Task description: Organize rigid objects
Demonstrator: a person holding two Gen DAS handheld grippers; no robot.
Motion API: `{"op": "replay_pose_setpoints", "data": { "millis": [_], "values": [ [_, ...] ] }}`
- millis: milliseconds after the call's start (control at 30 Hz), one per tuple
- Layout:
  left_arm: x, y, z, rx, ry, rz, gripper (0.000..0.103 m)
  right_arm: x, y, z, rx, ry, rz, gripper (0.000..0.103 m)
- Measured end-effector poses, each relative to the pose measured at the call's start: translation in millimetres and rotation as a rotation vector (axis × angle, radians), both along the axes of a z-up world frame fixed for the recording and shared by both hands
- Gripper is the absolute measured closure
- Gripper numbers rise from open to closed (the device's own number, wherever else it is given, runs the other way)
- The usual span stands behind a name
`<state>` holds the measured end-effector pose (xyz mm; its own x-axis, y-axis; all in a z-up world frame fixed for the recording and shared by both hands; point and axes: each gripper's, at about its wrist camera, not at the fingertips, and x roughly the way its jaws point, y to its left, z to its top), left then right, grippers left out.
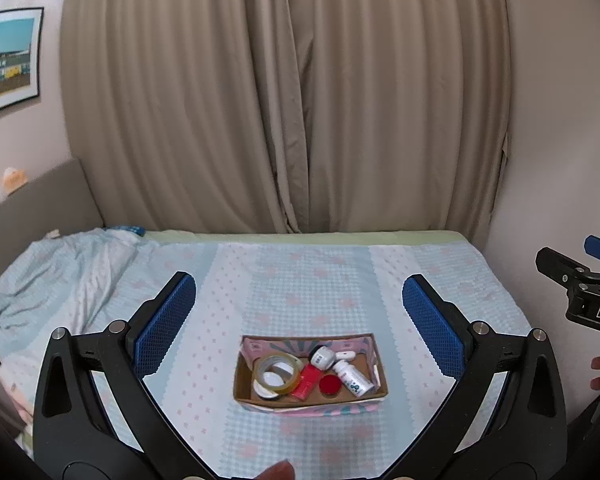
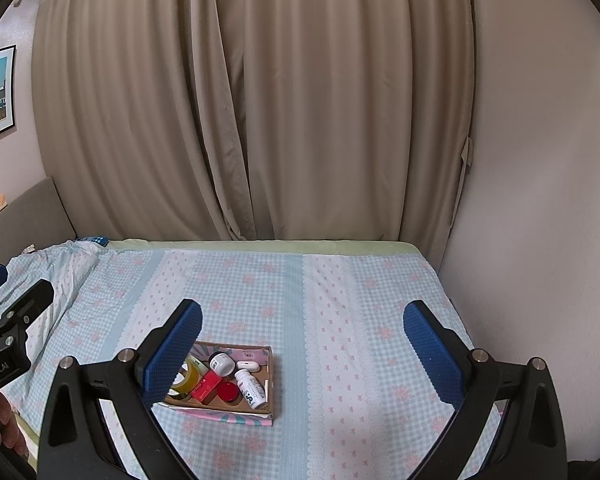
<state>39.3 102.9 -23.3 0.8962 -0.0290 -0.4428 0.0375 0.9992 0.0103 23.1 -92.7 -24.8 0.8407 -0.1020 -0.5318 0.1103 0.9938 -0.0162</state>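
Observation:
A shallow cardboard box (image 1: 240,380) (image 2: 271,376) sits on the bed. It holds a roll of clear tape (image 1: 278,372) (image 2: 190,376), a red carton (image 1: 305,380) (image 2: 207,388), a round red lid (image 1: 330,384) (image 2: 228,391), a white bottle lying down (image 1: 352,378) (image 2: 252,394), a small white jar (image 1: 323,357) (image 2: 222,362) and a white earbud case (image 1: 345,355) (image 2: 247,366). My left gripper (image 1: 298,312) is open and empty, above and behind the box. My right gripper (image 2: 302,344) is open and empty, to the right of the box.
The bed has a blue checked sheet (image 1: 320,280) (image 2: 340,320). A rumpled quilt (image 1: 60,272) lies at the left. Beige curtains (image 1: 284,100) hang behind the bed. A wall (image 2: 540,200) borders the bed's right side. A padded headboard (image 1: 40,204) stands at the left.

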Motion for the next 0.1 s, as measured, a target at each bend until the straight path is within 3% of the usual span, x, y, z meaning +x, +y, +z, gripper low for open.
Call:
{"op": "replay_pose_setpoints", "data": {
  "millis": [100],
  "values": [
    [-1.2, 1.7, 0.0, -0.018, -0.003, -0.007, 0.0, -0.9, -0.8, -1.7, 0.001, 0.002, -0.001, 0.002]
  ]
}}
